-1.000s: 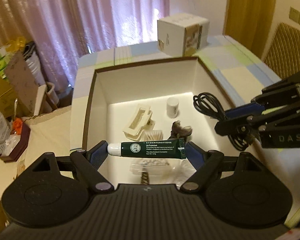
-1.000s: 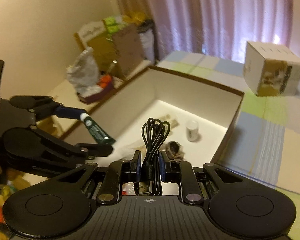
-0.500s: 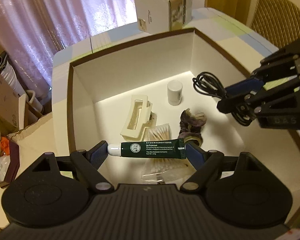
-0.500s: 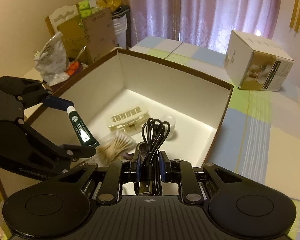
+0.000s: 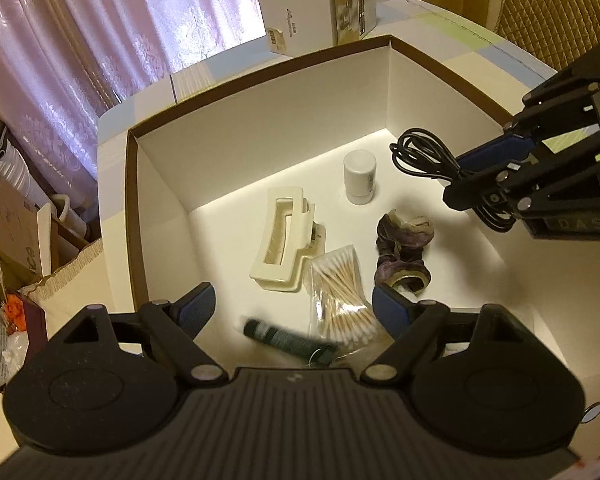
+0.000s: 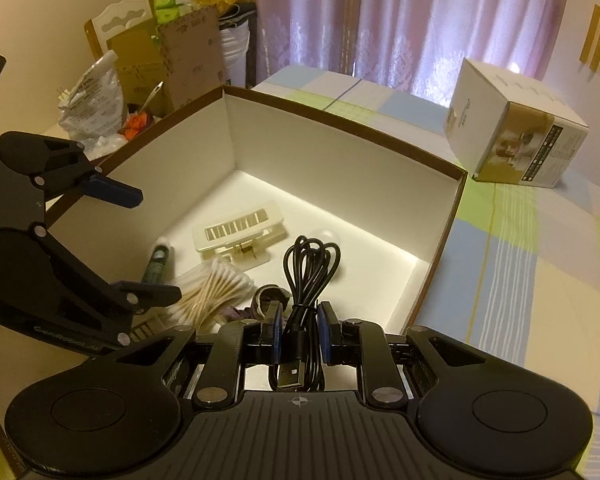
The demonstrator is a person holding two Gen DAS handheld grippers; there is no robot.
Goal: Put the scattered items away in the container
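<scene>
Inside box (image 5: 260, 152), tube (image 5: 288, 340), swabs (image 5: 344, 292), left tool (image 5: 292, 304) wide, right tool (image 6: 299, 330) gripping cable (image 6: 308, 276).

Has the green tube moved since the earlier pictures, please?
Yes. The green tube has left the open left gripper and dropped to the floor of the box, beside the cotton swabs.
</scene>
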